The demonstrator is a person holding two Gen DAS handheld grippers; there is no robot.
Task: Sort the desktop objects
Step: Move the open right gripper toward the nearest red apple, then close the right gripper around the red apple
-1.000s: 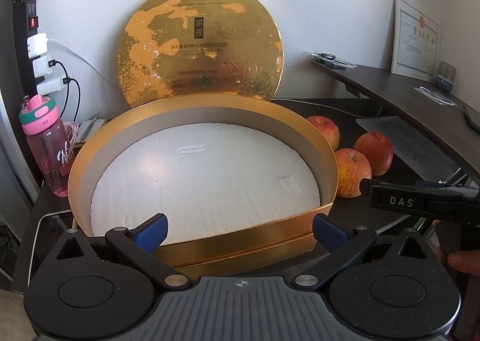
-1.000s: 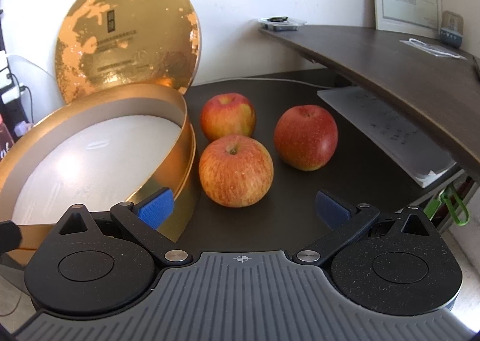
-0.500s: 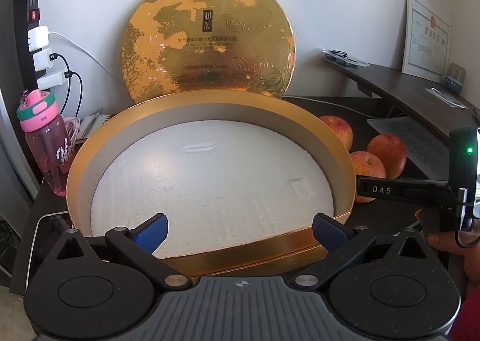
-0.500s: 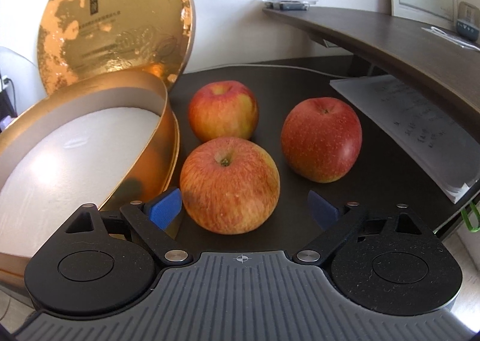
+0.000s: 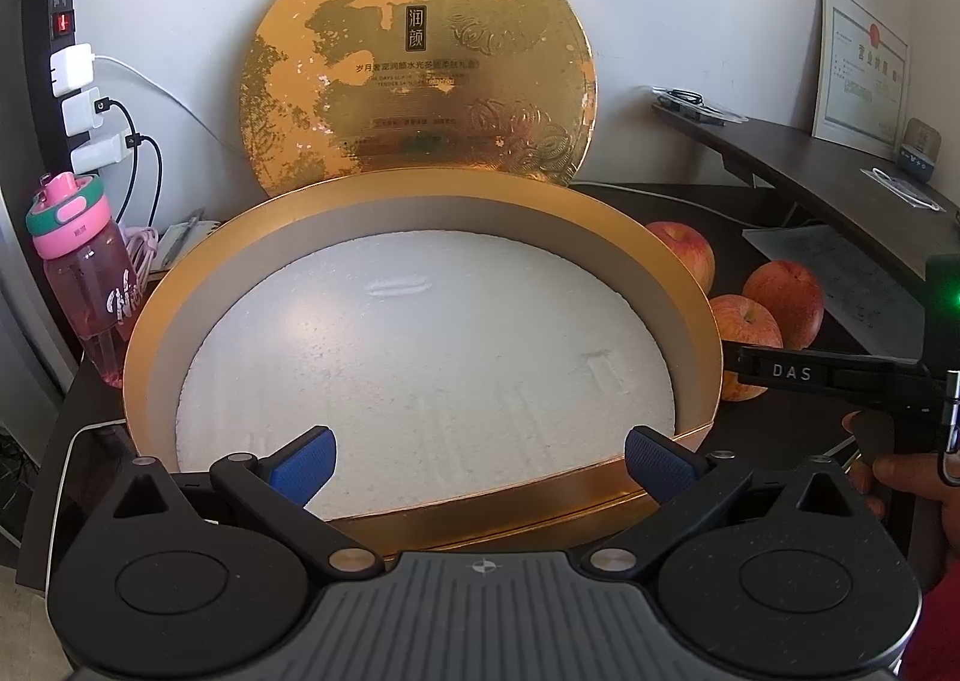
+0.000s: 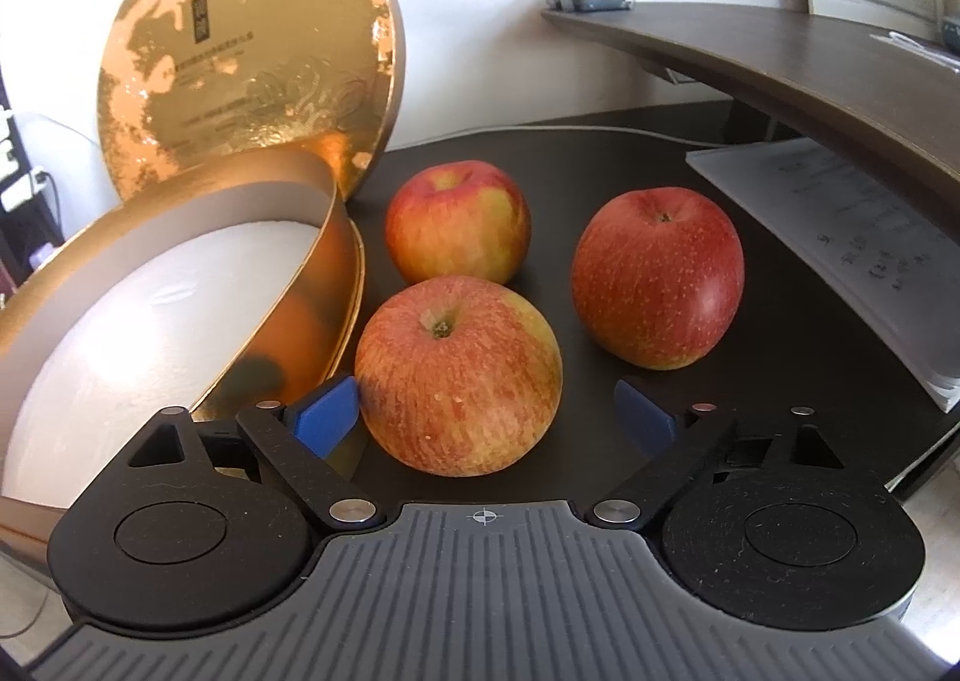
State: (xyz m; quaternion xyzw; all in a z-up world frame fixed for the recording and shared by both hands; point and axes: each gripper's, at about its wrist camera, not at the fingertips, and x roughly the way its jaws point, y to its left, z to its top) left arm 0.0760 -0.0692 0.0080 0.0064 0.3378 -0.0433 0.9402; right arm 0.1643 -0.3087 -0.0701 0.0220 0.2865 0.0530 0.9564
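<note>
Your right gripper (image 6: 486, 411) has blue pads on black arms; so does your left gripper (image 5: 477, 456). At 12 o'clock from the right one sits the nearest round apple (image 6: 459, 375), orange-red with fine yellow streaks. At 1 o'clock is the deep red apple (image 6: 657, 276), speckled pale. The far apple (image 6: 456, 222) blends red into yellow. The round gold box (image 5: 420, 201) holds white foam; its mottled gold lid (image 5: 420, 75) carries dark lettering. At 10 o'clock from the left gripper stands a clear pink bottle (image 5: 87, 273) with a green band.

Each claw (image 5: 477, 459) (image 6: 486, 411) has a ribbed grey body, two black speckled round housings with silver screws, black linkage arms and blue fingertips (image 6: 324, 411).
</note>
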